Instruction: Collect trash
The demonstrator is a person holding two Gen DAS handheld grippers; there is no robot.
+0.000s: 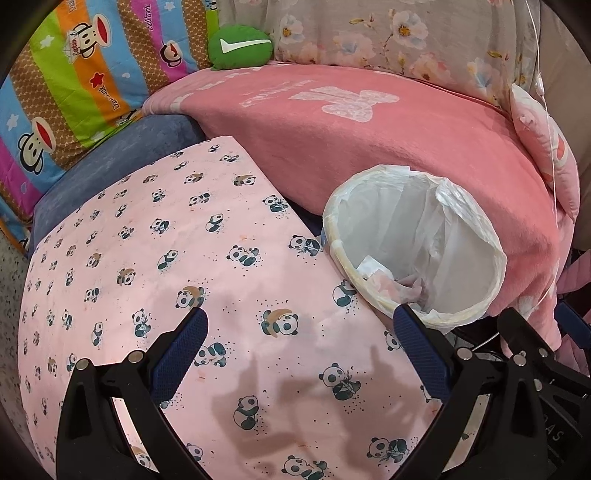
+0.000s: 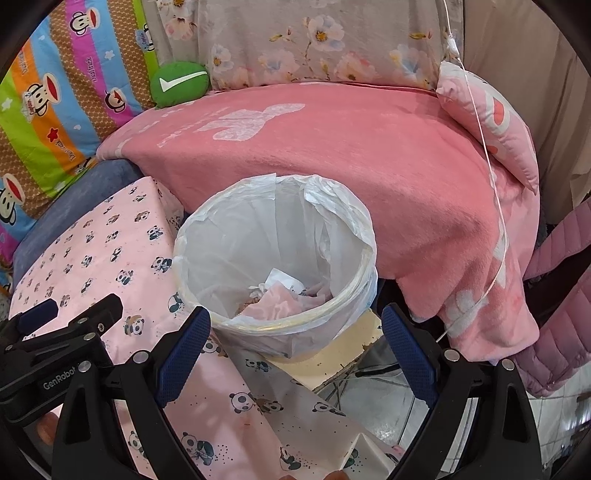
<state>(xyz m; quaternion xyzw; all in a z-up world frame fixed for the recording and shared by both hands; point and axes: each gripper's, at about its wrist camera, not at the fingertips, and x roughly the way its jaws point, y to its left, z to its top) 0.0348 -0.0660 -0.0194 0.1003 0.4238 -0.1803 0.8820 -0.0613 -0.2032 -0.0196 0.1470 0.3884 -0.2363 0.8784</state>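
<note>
- Left wrist view: left gripper, black frame with blue-padded fingers, jaws spread wide apart and holding nothing, poised over the panda-print cloth.
- Right wrist view: right gripper, same build, jaws likewise wide apart and empty, aimed at the bin; the left gripper's body shows at the lower left edge of this view.
- Trash bin, round, lined with a white plastic bag folded over the rim; it stands just beside the right edge of the panda-print cloth and against the front of the pink blanket.
- Trash, crumpled white and pink paper or tissue, lying at the bottom of the bin; same contents visible in the left wrist view.
- Panda-print cloth, pale pink, covers a flat surface; no loose trash can be made out on it.
- Green round cushion with a white tick mark, at the back, between the striped monkey-print quilt and the floral fabric.
- Blue cushion, between the striped quilt and the panda-print cloth.
- Small pink pillow, resting on the right end of the pink blanket.
</note>
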